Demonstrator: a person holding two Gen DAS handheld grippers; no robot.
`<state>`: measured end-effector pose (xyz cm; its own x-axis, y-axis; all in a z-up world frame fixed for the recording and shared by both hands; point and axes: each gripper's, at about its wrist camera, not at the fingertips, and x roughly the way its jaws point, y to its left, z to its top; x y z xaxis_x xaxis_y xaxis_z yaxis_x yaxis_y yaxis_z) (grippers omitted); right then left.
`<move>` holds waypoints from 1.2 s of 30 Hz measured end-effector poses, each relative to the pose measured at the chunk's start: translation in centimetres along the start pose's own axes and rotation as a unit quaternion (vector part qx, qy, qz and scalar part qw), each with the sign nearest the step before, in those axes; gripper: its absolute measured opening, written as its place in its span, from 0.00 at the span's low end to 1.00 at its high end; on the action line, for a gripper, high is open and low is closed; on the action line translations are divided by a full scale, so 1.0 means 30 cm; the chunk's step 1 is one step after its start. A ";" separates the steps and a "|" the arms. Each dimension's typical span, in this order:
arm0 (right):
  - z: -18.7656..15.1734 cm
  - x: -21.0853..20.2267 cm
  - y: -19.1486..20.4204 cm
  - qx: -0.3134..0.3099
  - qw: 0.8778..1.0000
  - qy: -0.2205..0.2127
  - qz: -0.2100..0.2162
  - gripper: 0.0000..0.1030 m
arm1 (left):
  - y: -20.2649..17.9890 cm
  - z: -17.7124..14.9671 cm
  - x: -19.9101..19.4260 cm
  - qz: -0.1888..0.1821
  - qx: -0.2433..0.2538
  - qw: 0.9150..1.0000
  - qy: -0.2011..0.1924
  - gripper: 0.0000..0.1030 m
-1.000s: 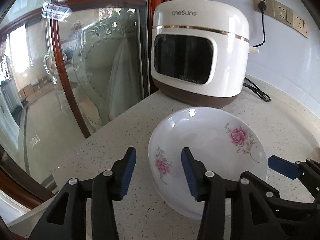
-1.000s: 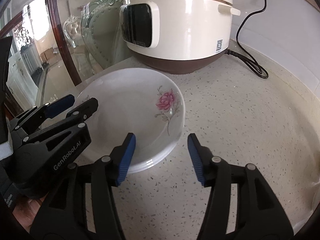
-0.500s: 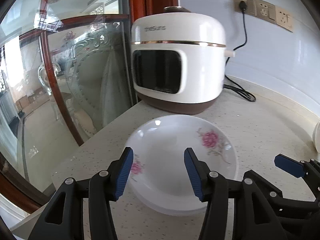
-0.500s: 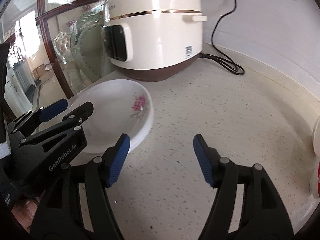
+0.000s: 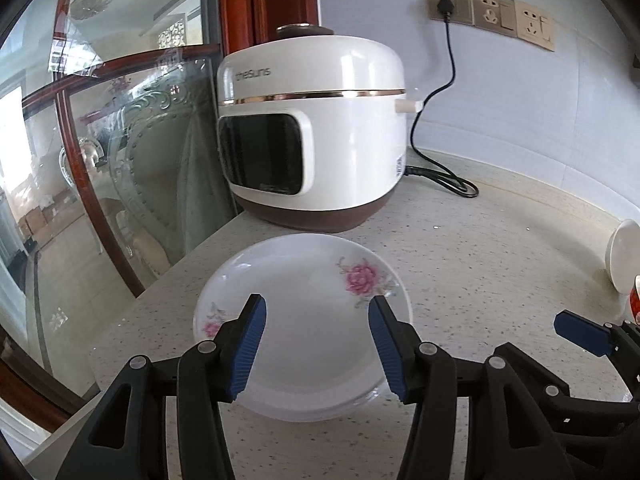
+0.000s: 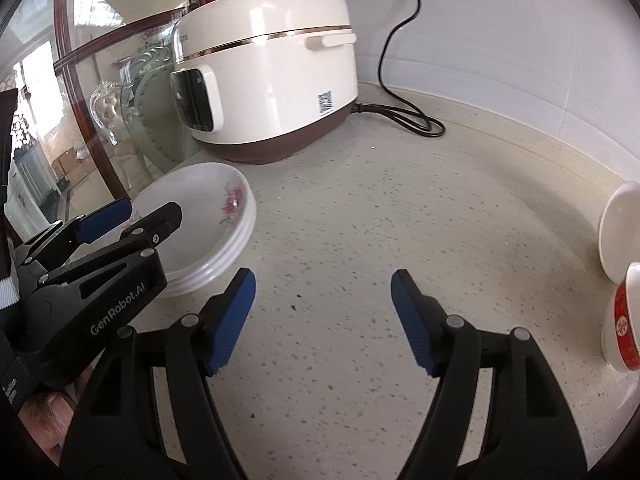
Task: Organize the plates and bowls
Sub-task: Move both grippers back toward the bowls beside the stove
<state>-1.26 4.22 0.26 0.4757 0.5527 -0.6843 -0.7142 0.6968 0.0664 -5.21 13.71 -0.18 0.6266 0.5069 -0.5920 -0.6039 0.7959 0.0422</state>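
Observation:
A stack of white plates with pink flowers [image 5: 304,320] sits on the speckled counter in front of the rice cooker; it also shows in the right wrist view [image 6: 208,216]. My left gripper [image 5: 318,344] is open and empty, hovering over the near side of the stack. My right gripper [image 6: 324,312] is open and empty above bare counter, right of the plates. A white bowl [image 6: 620,228] and a red-and-white bowl [image 6: 624,320] stand at the far right; the white bowl also shows in the left wrist view [image 5: 626,256].
A white rice cooker [image 5: 316,132] stands at the back left, its black cord [image 5: 444,176] running to a wall socket [image 5: 448,4]. A glass partition with a red wooden frame [image 5: 80,160] borders the counter's left edge. A wall runs behind.
Both grippers have pulled back and up from the plates and opened wider. The right gripper has swung right, bringing the bowls into view. The plates have stayed in place.

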 end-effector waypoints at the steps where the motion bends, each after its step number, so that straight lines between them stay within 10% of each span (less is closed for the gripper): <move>1: -0.003 -0.005 -0.008 0.002 1.000 -0.001 -0.002 0.72 | -0.007 0.001 -0.001 -0.001 0.002 1.000 0.000 0.53; 22: -0.157 -0.156 -0.273 0.090 0.994 -0.012 -0.056 0.78 | -0.251 -0.048 -0.063 -0.048 0.056 0.997 0.010 0.58; 36: -0.315 -0.378 -0.532 0.189 0.975 -0.052 -0.100 0.83 | -0.494 -0.068 -0.155 -0.247 0.061 0.967 0.027 0.62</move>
<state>-0.11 -17.49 0.09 0.6495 0.4185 -0.6349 -0.3706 0.9033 0.2163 -0.18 -1.11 0.30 0.7950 0.0386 -0.6054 -0.1728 0.9710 -0.1651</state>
